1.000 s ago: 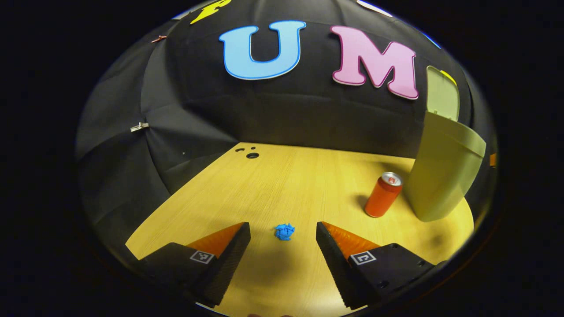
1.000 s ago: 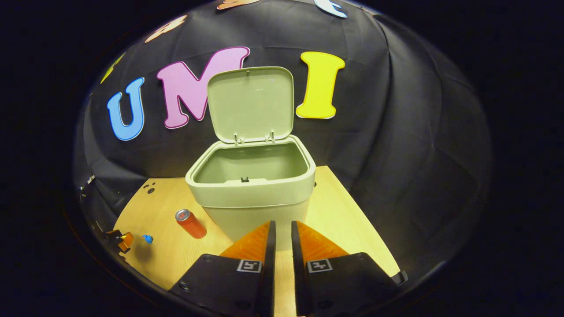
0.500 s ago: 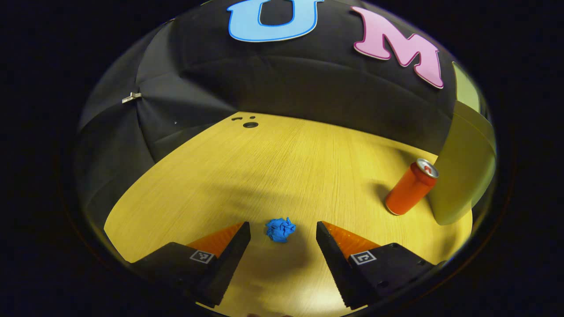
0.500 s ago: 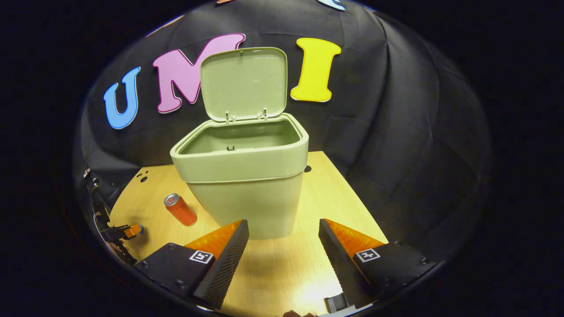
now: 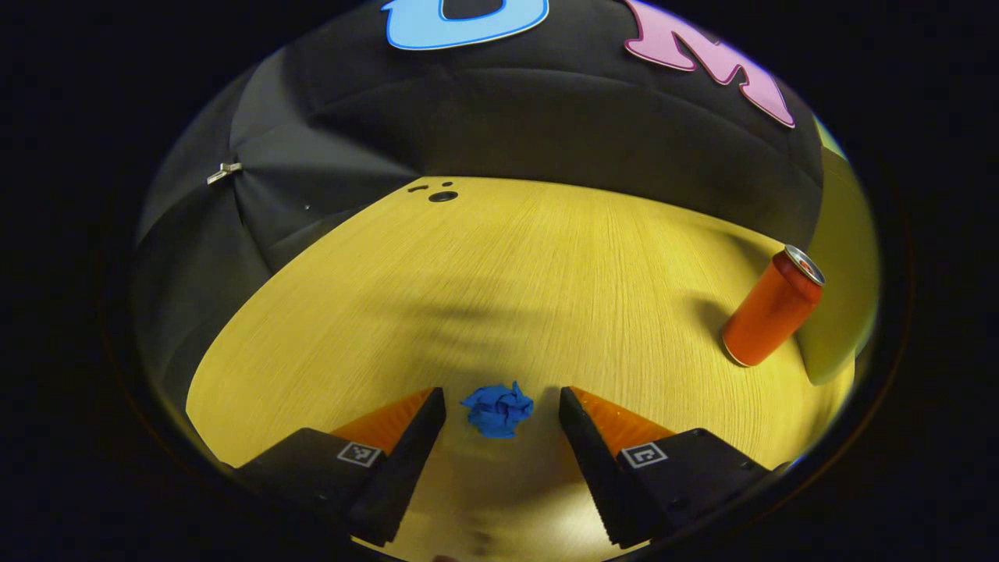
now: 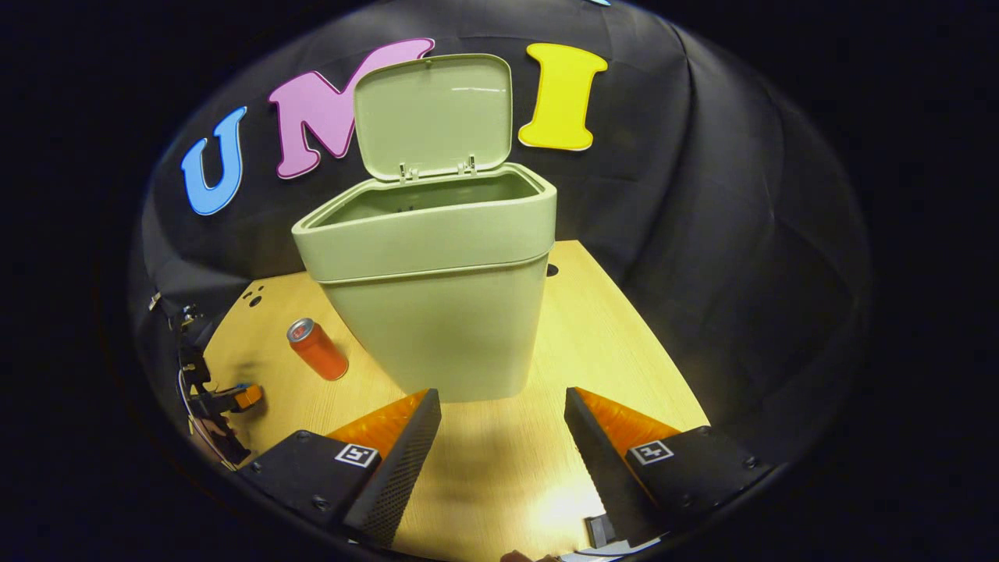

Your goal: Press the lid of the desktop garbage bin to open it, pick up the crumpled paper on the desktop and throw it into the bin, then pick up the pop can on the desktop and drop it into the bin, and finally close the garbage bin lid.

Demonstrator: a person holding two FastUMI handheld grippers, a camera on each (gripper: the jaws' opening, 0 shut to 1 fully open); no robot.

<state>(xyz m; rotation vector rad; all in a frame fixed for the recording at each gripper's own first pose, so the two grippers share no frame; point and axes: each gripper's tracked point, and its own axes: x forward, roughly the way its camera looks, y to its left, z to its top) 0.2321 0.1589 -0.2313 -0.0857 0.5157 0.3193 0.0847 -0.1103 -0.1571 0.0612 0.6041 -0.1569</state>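
Left gripper [image 5: 499, 402] spread wide around blue crumpled paper [image 5: 497, 409] on desk [image 5: 507, 289], fingers not touching it. Right gripper [image 6: 503, 402] wide open, holding nothing, facing bin [image 6: 433, 312], lid [image 6: 433, 113] up; can [image 6: 317, 349] upright beside bin

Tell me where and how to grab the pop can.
Grip the can across its round side wall, about mid-height, coming in level from the open table side facing away from the bin. It stands upright on the table right beside the bin, so that flank is blocked, and a straight cylinder should sit squarely between the open right tongs.
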